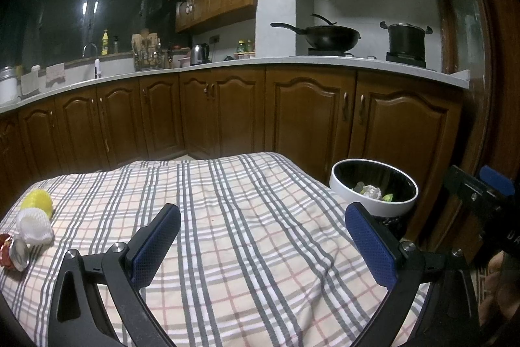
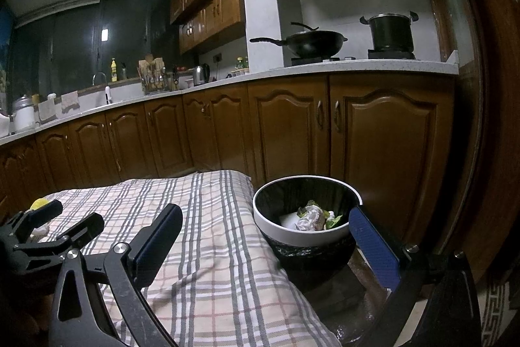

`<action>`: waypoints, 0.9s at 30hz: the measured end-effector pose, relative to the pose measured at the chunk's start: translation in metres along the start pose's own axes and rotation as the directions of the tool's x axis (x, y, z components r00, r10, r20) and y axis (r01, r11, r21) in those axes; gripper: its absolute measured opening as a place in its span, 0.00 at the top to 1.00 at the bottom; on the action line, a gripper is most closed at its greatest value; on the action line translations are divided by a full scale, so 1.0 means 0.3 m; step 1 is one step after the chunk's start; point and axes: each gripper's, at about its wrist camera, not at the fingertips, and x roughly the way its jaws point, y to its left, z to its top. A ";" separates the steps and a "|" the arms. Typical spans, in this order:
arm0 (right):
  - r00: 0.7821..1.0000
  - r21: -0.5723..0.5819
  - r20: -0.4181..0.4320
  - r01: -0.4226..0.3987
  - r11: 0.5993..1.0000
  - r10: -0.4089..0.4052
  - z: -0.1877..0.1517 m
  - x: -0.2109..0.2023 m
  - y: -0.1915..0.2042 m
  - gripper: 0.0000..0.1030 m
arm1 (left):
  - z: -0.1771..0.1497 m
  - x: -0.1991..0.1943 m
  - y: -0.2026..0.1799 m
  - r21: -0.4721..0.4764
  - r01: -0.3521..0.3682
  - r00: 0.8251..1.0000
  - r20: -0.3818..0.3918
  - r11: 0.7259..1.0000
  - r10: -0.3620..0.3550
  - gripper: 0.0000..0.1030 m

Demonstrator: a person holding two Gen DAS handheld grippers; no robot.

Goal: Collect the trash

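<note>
A white-rimmed trash bin point(image 1: 373, 204) point(image 2: 302, 233) stands off the table's right edge and holds crumpled paper point(image 2: 308, 217) and green scraps. On the plaid tablecloth point(image 1: 234, 233), at the far left, lie a yellow foam net point(image 1: 37, 200), a white foam net point(image 1: 34, 226) and a red-silver wrapper point(image 1: 11, 251). My left gripper point(image 1: 263, 246) is open and empty above the cloth's middle. My right gripper point(image 2: 269, 249) is open and empty, just in front of the bin. The left gripper also shows in the right wrist view point(image 2: 55, 223), beside the yellow net point(image 2: 40, 204).
Brown kitchen cabinets point(image 1: 227, 109) and a white countertop point(image 1: 292, 62) run behind the table. A wok point(image 1: 328, 36) and a pot point(image 1: 406, 41) sit on the stove. A brown door frame point(image 1: 481, 86) stands at the right.
</note>
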 end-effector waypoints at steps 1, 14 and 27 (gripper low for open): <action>1.000 0.000 0.000 -0.001 1.000 0.001 0.001 0.000 -0.001 0.00 | 0.000 0.001 0.001 0.002 0.001 1.000 0.000 1.000 -0.001 0.01; 1.000 0.006 0.003 -0.009 1.000 0.009 0.010 -0.001 -0.005 0.00 | 0.002 0.018 0.013 0.008 0.017 1.000 -0.016 1.000 -0.017 0.01; 1.000 0.021 -0.023 -0.020 1.000 0.021 -0.001 0.024 -0.001 0.00 | 0.010 0.040 0.030 -0.004 0.030 0.999 -0.036 1.000 -0.030 0.01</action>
